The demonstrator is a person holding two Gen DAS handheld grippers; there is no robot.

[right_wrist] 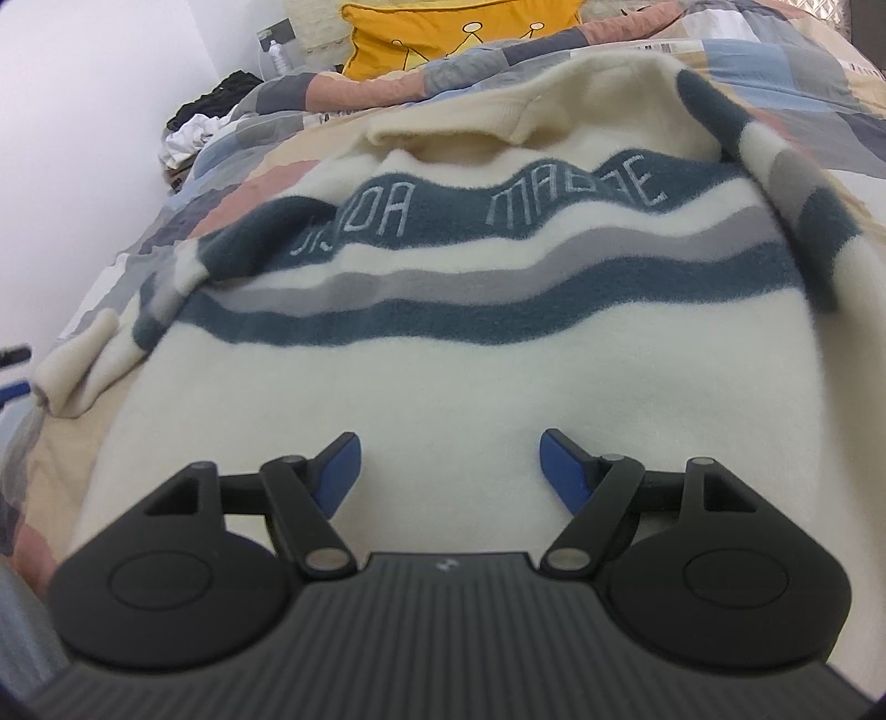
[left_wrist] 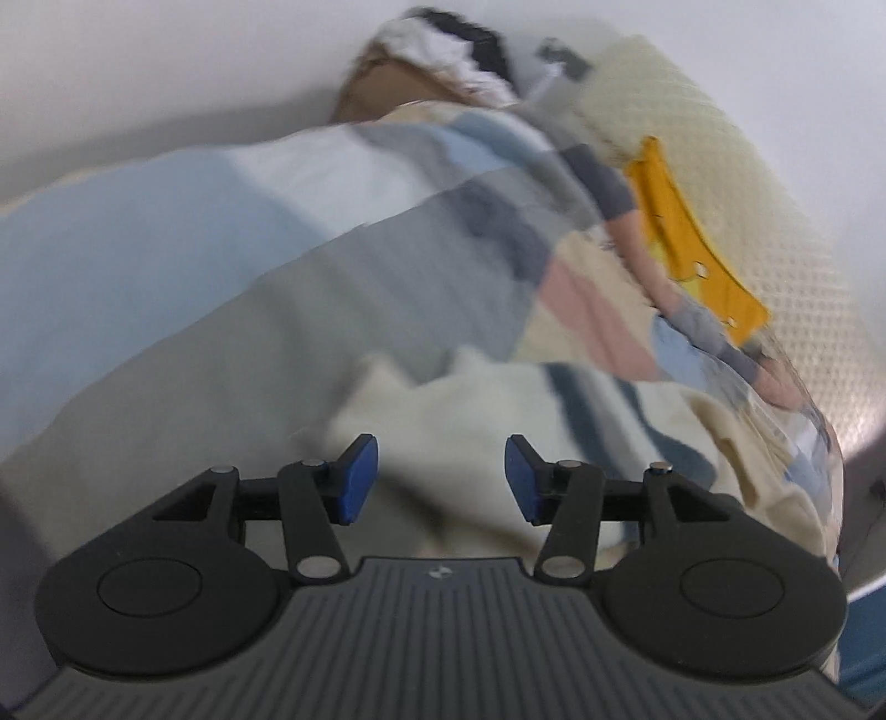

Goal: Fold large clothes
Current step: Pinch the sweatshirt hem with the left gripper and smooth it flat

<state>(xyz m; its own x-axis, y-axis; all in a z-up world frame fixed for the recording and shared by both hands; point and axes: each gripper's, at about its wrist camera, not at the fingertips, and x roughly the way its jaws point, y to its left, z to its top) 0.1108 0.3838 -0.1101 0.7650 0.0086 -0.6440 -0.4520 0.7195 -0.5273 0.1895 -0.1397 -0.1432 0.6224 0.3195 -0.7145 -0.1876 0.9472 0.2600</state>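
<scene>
The cream sweater (right_wrist: 454, 354) is seen spread flat on the bed (right_wrist: 864, 111), filling the right wrist view from nine to three o'clock. The right tongs (right_wrist: 449, 471) are held wide apart just over its plain lower half, nothing gripped between the blue pads (right_wrist: 338, 471). Blue and grey stripes are crossed at twelve o'clock of them; one sleeve is folded in at two o'clock, the other trails off at nine. In the left wrist view the left tongs (left_wrist: 441, 479) are parted too, empty, with a cream fold of the sweater (left_wrist: 470, 410) just beyond at twelve o'clock. That view is badly smeared: the quilt (left_wrist: 277, 277) is only blocks of colour. A yellow pillow (right_wrist: 443, 33) is cut off at the top edge.
</scene>
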